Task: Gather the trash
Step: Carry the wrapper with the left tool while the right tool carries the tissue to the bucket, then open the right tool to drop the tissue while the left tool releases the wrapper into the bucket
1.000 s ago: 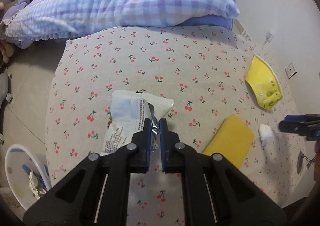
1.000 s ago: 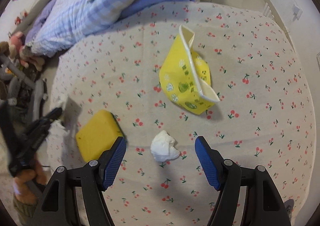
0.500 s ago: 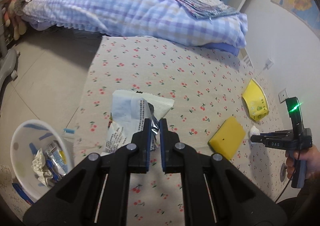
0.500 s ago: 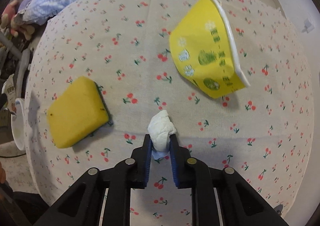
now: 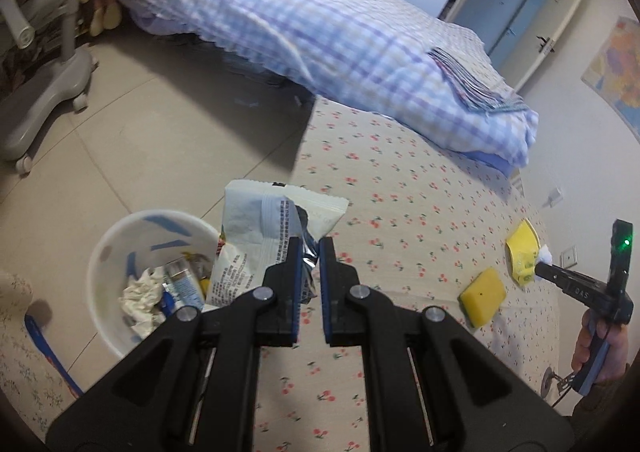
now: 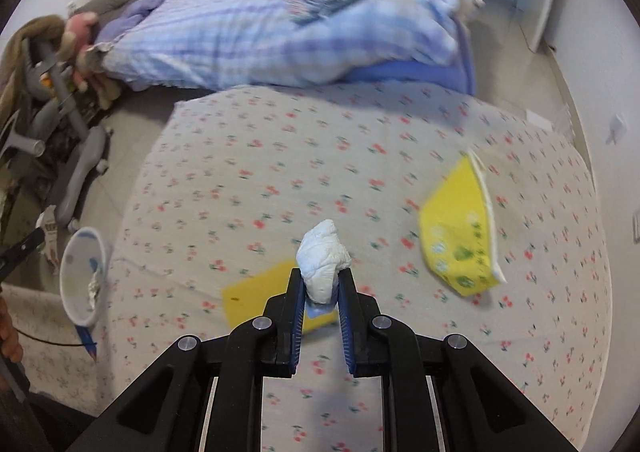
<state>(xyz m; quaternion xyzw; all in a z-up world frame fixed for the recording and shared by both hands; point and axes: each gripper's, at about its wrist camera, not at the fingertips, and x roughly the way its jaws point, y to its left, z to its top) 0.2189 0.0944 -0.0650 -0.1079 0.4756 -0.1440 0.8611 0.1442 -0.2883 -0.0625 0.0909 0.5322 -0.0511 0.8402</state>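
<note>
My left gripper (image 5: 309, 248) is shut on a white snack wrapper (image 5: 264, 228) and holds it in the air beside the white trash bin (image 5: 116, 240), which has crumpled paper and packets inside. My right gripper (image 6: 322, 284) is shut on a crumpled white tissue (image 6: 323, 264), lifted above the cherry-print table (image 6: 280, 155). The right gripper with the tissue also shows in the left wrist view (image 5: 546, 258). The bin shows at the left of the right wrist view (image 6: 82, 276).
A yellow sponge (image 5: 482, 294) (image 6: 256, 298) and a yellow paper bowl on its side (image 5: 522, 256) (image 6: 460, 236) lie on the table. A checked blue quilt (image 5: 320, 35) lies behind the table. A grey wheeled stand (image 5: 44, 83) is on the floor at left.
My left gripper has carried the wrapper left off the table toward the bin. My right gripper closed on the tissue and lifted it off the table.
</note>
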